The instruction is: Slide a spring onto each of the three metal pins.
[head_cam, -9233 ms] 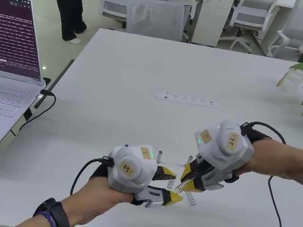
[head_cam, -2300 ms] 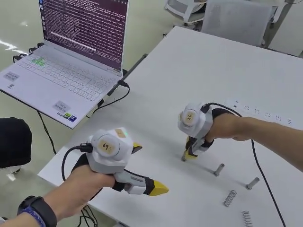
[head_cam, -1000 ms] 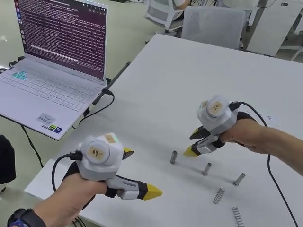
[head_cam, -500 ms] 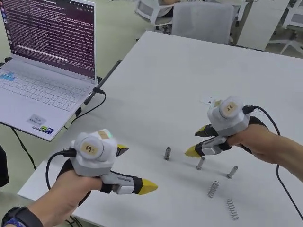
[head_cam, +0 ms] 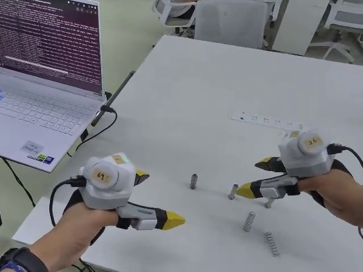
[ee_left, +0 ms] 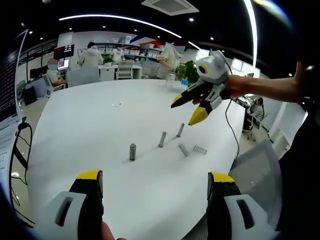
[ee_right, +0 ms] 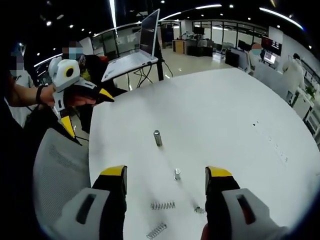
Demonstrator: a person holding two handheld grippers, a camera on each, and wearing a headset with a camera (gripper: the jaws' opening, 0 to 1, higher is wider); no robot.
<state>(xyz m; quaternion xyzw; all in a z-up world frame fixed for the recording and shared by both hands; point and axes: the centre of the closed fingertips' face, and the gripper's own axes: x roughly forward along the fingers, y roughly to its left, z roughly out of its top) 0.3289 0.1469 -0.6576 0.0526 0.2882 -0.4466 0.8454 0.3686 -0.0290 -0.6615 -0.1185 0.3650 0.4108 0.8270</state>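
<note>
Both tools are released, jaws spread wide with nothing between them. The left tool (head_cam: 157, 197) sits at the lower left of the head view with its yellow tips aimed toward the frame's centre, and the right tool (head_cam: 255, 177) reaches in from the right edge above the white counter (head_cam: 187, 90). Just left of the right tool's lower tip stands the middle pin (head_cam: 232, 192), bare. The third pin (head_cam: 269, 202) peeks out beneath that tool, partly hidden by it. Further left, apart from both tools, the first pin (head_cam: 193, 181) stands upright with a spring around it (the coils show as ribbing along its shaft). Two springs lie flat on the counter at the lower right of the frame: the first loose spring (head_cam: 248, 221) is just below the middle pin, and the second loose spring (head_cam: 270, 243) is a little lower and further right, close to the counter's near edge. In the left gripper view the three pins run in a slanted row across the middle of the frame, with the loose springs just right of them and the right tool above. In the right gripper view the middle pin lies between that tool's own jaws. A white power strip (head_cam: 266, 120) rests flat on the counter above the right tool, and an open laptop (head_cam: 45, 85) fills the upper left, its cable (head_cam: 96, 133) trailing beside the counter's edge.
</note>
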